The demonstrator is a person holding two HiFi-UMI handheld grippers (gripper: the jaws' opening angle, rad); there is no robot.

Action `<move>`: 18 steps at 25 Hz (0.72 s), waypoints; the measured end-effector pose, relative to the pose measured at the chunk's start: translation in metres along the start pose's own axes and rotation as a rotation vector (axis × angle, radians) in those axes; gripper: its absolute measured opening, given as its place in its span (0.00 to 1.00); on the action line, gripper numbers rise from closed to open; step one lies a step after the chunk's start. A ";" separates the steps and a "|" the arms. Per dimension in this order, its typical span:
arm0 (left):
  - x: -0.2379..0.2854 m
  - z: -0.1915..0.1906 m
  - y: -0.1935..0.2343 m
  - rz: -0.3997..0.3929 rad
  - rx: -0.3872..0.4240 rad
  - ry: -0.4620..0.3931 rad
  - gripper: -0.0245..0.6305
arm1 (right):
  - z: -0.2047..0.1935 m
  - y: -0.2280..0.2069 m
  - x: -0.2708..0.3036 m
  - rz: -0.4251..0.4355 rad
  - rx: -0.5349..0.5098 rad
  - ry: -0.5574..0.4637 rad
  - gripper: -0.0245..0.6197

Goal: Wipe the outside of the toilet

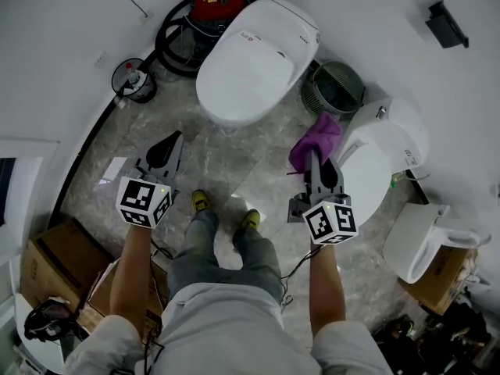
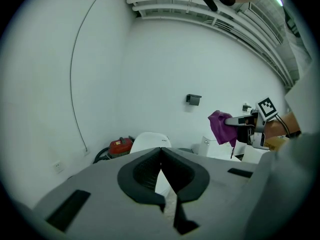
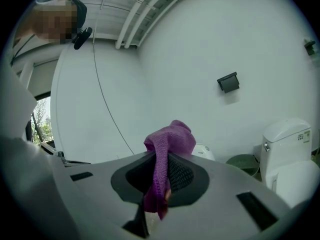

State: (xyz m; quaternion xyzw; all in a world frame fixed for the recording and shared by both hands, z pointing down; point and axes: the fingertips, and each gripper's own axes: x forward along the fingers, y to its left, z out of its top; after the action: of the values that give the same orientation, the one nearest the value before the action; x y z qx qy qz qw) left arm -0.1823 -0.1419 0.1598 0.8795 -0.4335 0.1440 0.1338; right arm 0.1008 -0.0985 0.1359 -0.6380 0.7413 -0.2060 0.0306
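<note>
A white toilet (image 1: 254, 61) with its lid down stands ahead in the head view; it shows small past the jaws in the left gripper view (image 2: 150, 140). My right gripper (image 1: 315, 157) is shut on a purple cloth (image 1: 316, 140), which bunches above the jaws in the right gripper view (image 3: 167, 149) and hangs down between them. It is short of the toilet, to its right. My left gripper (image 1: 167, 148) is shut with nothing in it, to the left of the toilet's front. The cloth and right gripper also appear in the left gripper view (image 2: 222, 126).
A second white toilet (image 1: 383, 162) stands to the right, a third fixture (image 1: 422, 241) further right. A green bin (image 1: 336, 88) sits between the toilets. A red vacuum with hose (image 1: 211, 6) is behind the toilet. Cardboard boxes (image 1: 58, 264) lie at the left.
</note>
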 end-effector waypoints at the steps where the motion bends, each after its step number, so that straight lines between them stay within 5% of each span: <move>1: 0.005 -0.004 0.000 0.006 0.001 0.001 0.06 | -0.004 -0.004 0.003 0.007 0.000 0.000 0.13; 18: 0.071 -0.094 0.004 0.045 0.023 0.015 0.06 | -0.104 -0.061 0.042 0.051 0.011 0.026 0.13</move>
State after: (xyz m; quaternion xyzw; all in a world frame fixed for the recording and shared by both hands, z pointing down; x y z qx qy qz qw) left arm -0.1567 -0.1615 0.2727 0.8698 -0.4506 0.1583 0.1236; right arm 0.1177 -0.1171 0.2612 -0.6159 0.7567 -0.2175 0.0295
